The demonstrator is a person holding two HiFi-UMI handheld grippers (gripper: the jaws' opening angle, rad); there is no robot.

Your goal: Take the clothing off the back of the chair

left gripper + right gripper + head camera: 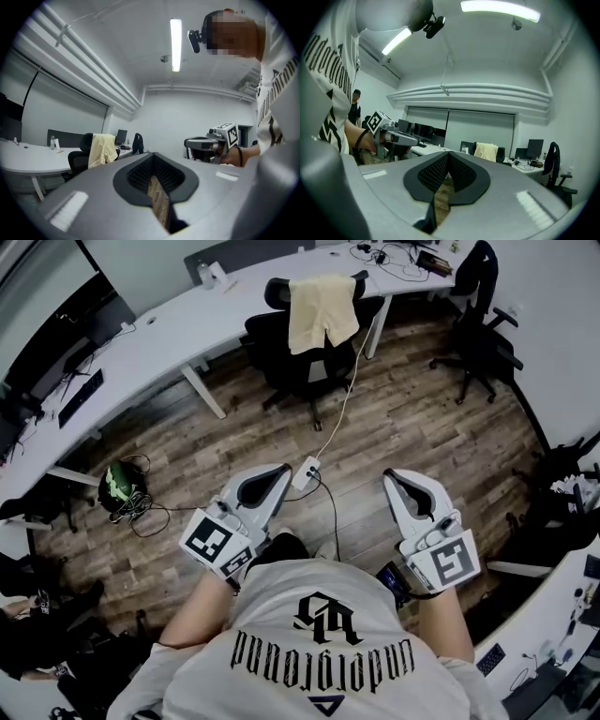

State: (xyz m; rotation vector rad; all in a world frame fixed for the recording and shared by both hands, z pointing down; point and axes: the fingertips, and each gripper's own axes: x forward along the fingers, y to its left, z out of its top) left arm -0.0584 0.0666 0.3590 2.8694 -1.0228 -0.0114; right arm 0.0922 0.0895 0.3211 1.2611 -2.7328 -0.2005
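The wood floor [412, 427] carries an office chair [272, 348] and power strip [306, 472].

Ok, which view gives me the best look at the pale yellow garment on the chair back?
The head view: the garment hangs full-length over the black chair, unobstructed. Both gripper views show it small and distant.

Most of the chair [281, 352] back's hidden under the cloth [322, 310], desk [169, 324] runs out of view at left & top, cable clutter [403, 261] at its far end's too small to tell apart, person's shirt [314, 652] cut off at btm edge.
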